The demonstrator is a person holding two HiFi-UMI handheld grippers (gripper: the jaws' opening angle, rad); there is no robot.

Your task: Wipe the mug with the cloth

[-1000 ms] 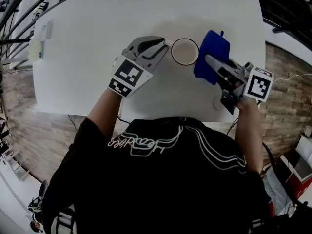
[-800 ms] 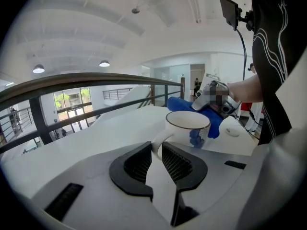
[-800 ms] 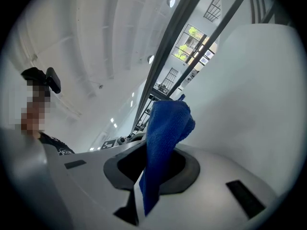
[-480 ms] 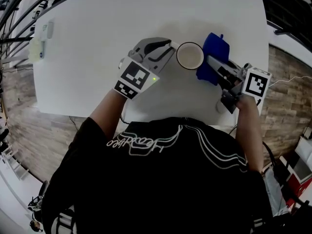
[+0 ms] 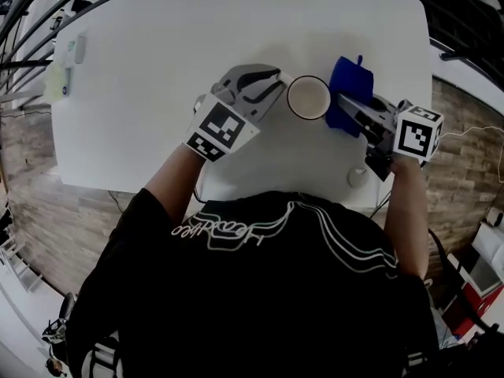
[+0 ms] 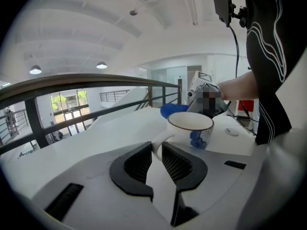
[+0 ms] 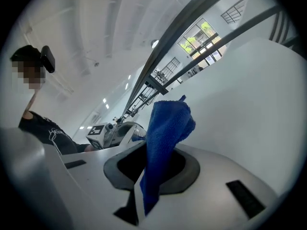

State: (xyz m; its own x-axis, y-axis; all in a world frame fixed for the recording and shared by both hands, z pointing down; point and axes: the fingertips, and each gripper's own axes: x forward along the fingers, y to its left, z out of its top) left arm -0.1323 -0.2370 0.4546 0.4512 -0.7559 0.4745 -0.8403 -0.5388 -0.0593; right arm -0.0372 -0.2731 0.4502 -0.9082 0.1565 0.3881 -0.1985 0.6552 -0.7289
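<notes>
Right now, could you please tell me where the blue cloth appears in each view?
Head view: blue cloth, right of the mug.
Left gripper view: just behind the mug's rim.
Right gripper view: centre, clamped in the right gripper tongs.
Shared landmark: the white table.

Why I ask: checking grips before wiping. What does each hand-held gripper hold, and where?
Left hand-held gripper: the mug by its handle. Right hand-held gripper: the blue cloth, pinched near one end.

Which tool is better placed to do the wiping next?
Right: the right tool is clamped on the blue cloth beside the mug, while the left tool grips the mug's handle, steadying it.
</notes>
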